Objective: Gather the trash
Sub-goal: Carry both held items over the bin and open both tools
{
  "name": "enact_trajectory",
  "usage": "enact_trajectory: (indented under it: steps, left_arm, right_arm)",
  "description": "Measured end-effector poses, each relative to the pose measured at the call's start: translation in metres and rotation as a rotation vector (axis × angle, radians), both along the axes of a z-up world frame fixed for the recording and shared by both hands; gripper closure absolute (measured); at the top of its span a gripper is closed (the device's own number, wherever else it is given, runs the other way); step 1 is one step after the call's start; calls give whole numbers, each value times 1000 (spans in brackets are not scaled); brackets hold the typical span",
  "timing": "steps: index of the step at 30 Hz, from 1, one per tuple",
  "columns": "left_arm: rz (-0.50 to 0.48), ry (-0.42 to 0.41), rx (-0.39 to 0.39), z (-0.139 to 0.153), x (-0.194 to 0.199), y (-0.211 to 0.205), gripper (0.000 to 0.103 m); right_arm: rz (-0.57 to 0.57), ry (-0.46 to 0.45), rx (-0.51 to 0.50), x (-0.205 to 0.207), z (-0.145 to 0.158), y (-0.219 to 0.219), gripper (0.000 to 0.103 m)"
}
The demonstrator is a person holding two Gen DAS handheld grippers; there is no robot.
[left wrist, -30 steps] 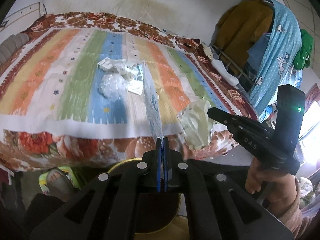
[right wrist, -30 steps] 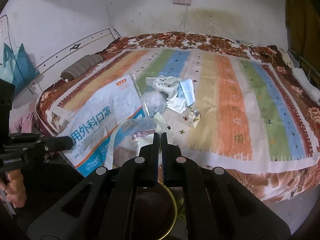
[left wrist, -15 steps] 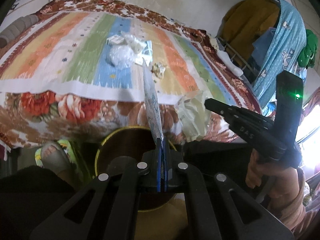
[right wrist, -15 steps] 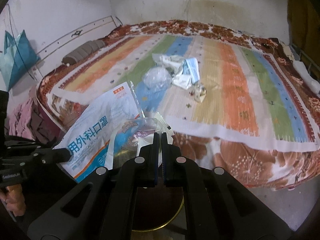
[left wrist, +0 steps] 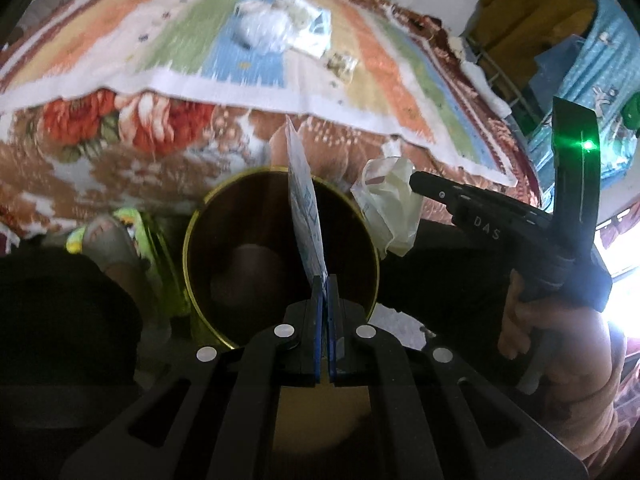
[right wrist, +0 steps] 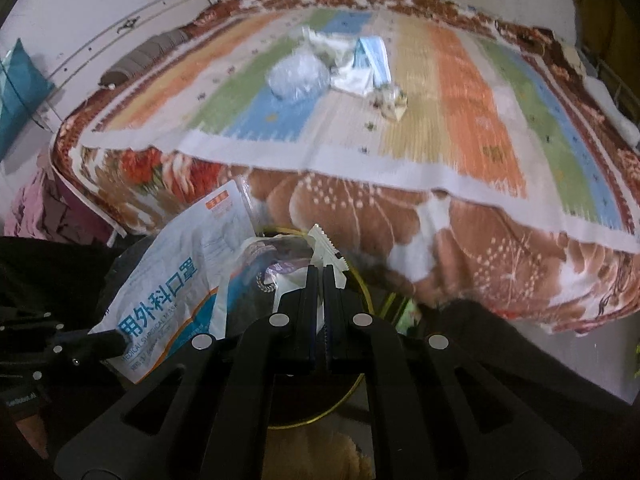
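Left gripper (left wrist: 324, 280): jaws closed on the bottom edge of a mask package (left wrist: 306, 216), white and blue, held upright and seen edge-on, above the bin mouth.
Right gripper (right wrist: 320, 270): jaws closed on a bundle of wrappers (right wrist: 280, 264), clear and white plastic, hanging over the bin.
Bin (left wrist: 192, 236): round, dark inside, gold rim, standing on the floor just beside the bed edge, below both grippers.
Bed (right wrist: 440, 92): striped mat over a floral blanket.
Remaining trash (right wrist: 340, 68): clear bag, blue face mask and small wrappers clustered on the mat, well apart from the bin.
Picture quality: bed surface blurred.
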State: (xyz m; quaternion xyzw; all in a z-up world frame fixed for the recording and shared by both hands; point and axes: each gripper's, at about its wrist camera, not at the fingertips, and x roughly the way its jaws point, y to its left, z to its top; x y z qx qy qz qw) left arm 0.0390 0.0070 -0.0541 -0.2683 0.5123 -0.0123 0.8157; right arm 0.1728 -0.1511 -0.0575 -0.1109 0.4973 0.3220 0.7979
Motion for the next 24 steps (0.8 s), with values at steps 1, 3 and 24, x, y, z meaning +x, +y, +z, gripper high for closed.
enact_trajectory:
  steps: [1, 3, 24]
  left_arm:
    - [4, 13, -19, -3, 1, 1, 102]
    - [19, 48, -66, -11, 4, 6, 102]
    - [139, 107, 74, -4, 32, 39, 49]
  right_arm:
    - [-1, 12, -10, 1, -4, 1, 100]
    - [-9, 40, -18, 3, -11, 2, 97]
    - [-87, 117, 80, 27, -7, -7, 48]
